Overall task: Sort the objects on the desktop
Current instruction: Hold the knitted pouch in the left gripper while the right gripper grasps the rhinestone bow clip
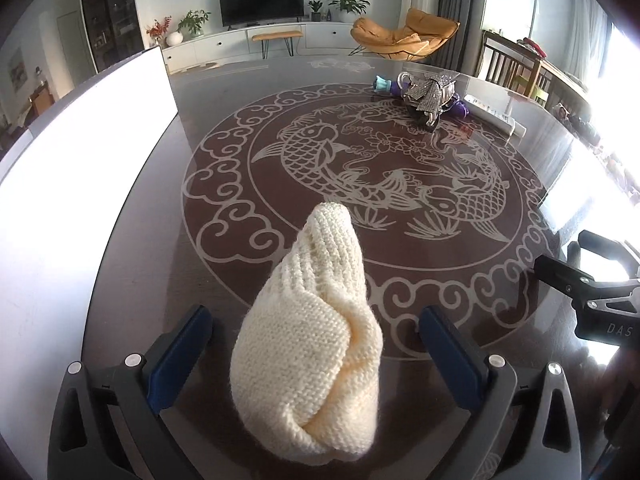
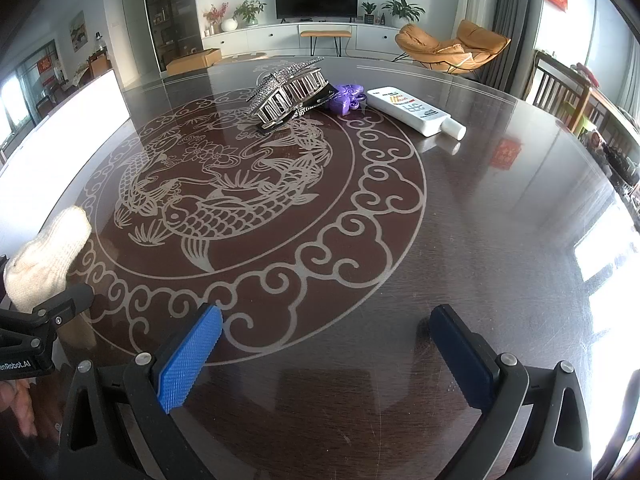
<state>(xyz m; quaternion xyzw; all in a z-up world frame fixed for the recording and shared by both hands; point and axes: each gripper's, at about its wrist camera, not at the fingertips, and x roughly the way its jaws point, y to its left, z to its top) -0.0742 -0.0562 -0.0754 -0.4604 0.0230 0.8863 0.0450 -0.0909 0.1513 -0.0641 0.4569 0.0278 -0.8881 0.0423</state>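
A cream knitted item [image 1: 316, 332] lies on the dark table between the wide-apart blue pads of my left gripper [image 1: 316, 344], which is open; the pads do not touch it. It also shows at the left edge of the right wrist view [image 2: 48, 256]. My right gripper [image 2: 326, 344] is open and empty over the table's near side. At the far side lie a silver rhinestone hair claw [image 2: 290, 92], a purple toy [image 2: 346, 98] and a white bottle [image 2: 416, 110] on its side. The claw [image 1: 430, 94] and purple toy [image 1: 384, 84] show in the left wrist view too.
A white box [image 1: 80, 152] stands along the table's left edge, also visible in the right wrist view [image 2: 68, 128]. The table [image 2: 500, 240] is dark and glossy with a koi pattern. Chairs stand beyond the right edge.
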